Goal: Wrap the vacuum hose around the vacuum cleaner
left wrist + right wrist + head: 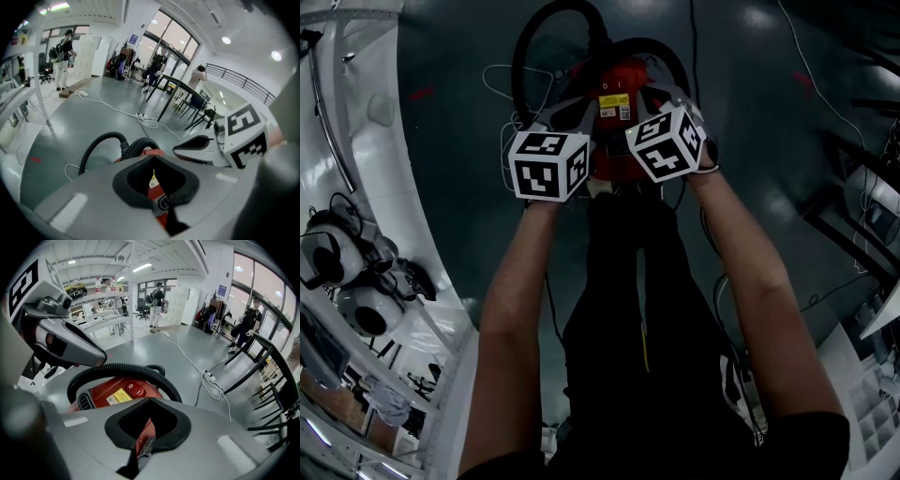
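right claw (143,447): closed, seemingly empty | hose (122,367) arches over red vacuum cleaner (136,391)

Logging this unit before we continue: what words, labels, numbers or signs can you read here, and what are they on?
"O I": on the red switch on top of the vacuum cleaner.
Yellow label beside that switch: print too small to read.
Blue sign on the far wall: too blurred to read.
Marker cubes: square patterns only, no words.
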Demonstrator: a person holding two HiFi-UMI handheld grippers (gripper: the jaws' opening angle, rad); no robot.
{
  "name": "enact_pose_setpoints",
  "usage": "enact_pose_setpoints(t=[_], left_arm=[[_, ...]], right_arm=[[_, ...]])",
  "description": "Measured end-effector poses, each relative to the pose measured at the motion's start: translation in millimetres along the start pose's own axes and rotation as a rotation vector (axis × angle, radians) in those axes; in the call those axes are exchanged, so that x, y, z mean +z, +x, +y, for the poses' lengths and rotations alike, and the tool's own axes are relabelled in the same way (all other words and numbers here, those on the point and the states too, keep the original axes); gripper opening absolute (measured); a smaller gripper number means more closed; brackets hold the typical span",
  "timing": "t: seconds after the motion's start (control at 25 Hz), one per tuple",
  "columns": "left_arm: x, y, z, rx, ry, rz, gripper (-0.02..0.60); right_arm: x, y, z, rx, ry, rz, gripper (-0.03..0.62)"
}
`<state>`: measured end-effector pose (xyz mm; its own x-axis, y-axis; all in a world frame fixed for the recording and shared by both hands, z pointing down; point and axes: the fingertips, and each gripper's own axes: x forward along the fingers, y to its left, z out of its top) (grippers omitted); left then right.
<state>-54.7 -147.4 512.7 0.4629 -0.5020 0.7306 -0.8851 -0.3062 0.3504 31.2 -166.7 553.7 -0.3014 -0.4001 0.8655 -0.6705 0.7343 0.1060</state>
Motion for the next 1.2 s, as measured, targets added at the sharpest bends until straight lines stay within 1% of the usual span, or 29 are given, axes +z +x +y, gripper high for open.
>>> enact_pose_setpoints(t=[0.16, 0.24, 0.32, 0.48, 0.68, 0.84, 0.92, 1.04, 1.2], left_arm=[[12.5, -13.4, 8.6, 0.131, 0.020, -0.090, 0.009], [15.4, -21.7, 9.8, 0.188, 0.036, -0.110, 0.009], [16.3, -30.0, 5.5, 0.222, 0.045, -0.119, 0.009], [17.6, -52.3, -12.6, 0.259, 0.047, -0.143, 0.009], [12.1, -85.7, -49.2, 0.264, 0.000, -0.161, 0.009], [9.5, -119.5, -89.4, 0.259, 0.029, -0.167, 0.009], [8.2, -135.8, -106.9, 0.259, 0.035, -0.172, 0.009], [4.9, -155.7, -129.8, 0.260, 0.008, -0.180, 0.009], [11.9, -185.3, -144.7, 0.288, -0.008, -0.201, 0.009]], right_arm=[[4.2, -14.2, -3.5, -0.025, 0.018, -0.038, -0.003], [7.6, -25.7, -4.1, -0.031, 0.055, -0.071, -0.003], [10.2, -40.6, -4.8, -0.035, 0.105, -0.108, -0.003], [12.5, -78.8, -7.2, -0.053, 0.188, -0.167, -0.003], [10.1, -134.7, -4.4, -0.063, 0.230, -0.218, -0.003], [8.9, -185.0, -0.1, -0.067, 0.242, -0.257, -0.005], [9.0, -207.5, 1.6, -0.061, 0.277, -0.274, -0.005], [9.8, -236.6, 3.1, -0.047, 0.316, -0.299, -0.005], [22.5, -270.3, 6.1, -0.023, 0.341, -0.337, -0.005]])
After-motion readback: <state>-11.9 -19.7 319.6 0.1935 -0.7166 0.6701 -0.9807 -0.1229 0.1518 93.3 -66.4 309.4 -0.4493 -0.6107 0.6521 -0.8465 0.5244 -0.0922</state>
